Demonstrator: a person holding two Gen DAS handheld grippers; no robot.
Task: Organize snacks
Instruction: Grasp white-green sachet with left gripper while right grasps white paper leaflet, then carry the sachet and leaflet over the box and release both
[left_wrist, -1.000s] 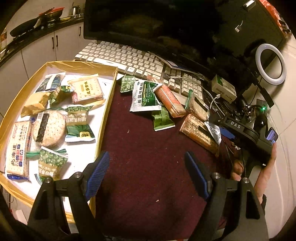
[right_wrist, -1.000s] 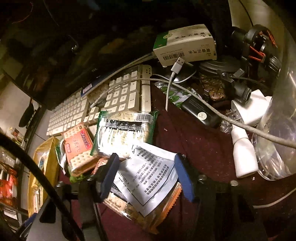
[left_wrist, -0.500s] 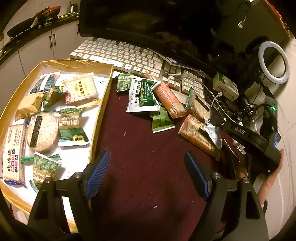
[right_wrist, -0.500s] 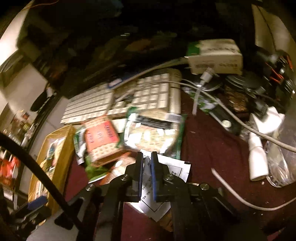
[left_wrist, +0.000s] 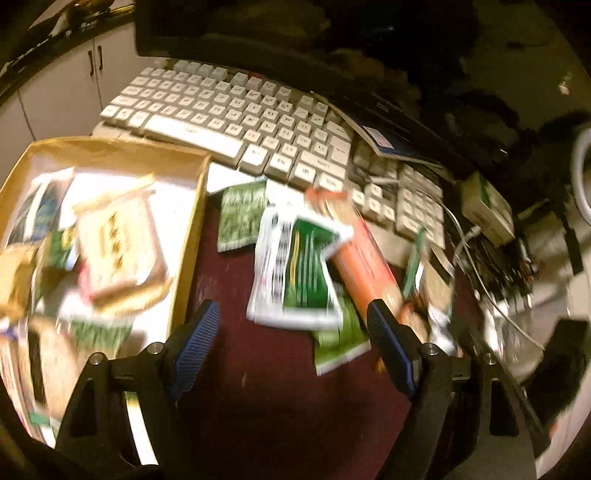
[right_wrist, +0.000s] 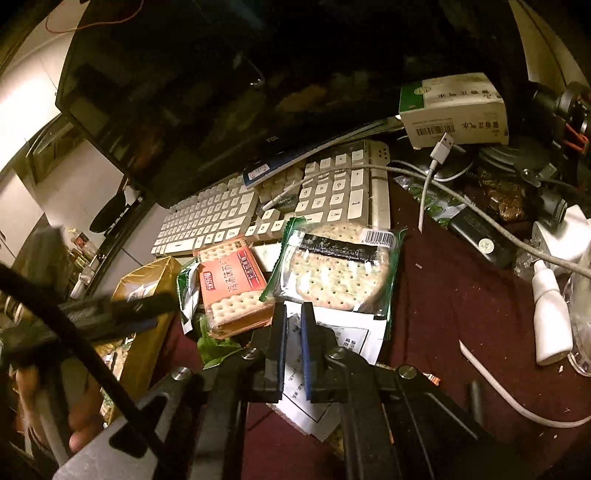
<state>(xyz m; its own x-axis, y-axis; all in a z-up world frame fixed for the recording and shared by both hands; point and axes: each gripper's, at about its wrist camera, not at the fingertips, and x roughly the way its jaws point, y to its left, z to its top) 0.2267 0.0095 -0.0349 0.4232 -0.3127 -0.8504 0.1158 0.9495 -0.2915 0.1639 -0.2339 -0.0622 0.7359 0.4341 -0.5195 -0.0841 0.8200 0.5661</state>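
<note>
My left gripper (left_wrist: 291, 343) is open and empty, low over the maroon cloth, just right of the gold box (left_wrist: 184, 266) that holds several snack packets. Ahead of it lie a green-and-white packet (left_wrist: 299, 273), a small green packet (left_wrist: 242, 216) and an orange cracker pack (left_wrist: 364, 266). My right gripper (right_wrist: 291, 347) is shut on the white-backed snack packet (right_wrist: 314, 369). Beyond it lie a round-cracker packet (right_wrist: 338, 271) and the orange cracker pack (right_wrist: 232, 284). The left view is blurred.
A white keyboard (left_wrist: 236, 118) and a dark monitor (right_wrist: 221, 85) stand behind the snacks. A white-and-green carton (right_wrist: 454, 107), cables (right_wrist: 436, 162), a white dropper bottle (right_wrist: 550, 317) and other clutter lie at the right.
My right gripper went from open around the white-backed packet to shut on it. My left gripper moved forward and right toward the loose snacks, still open.
</note>
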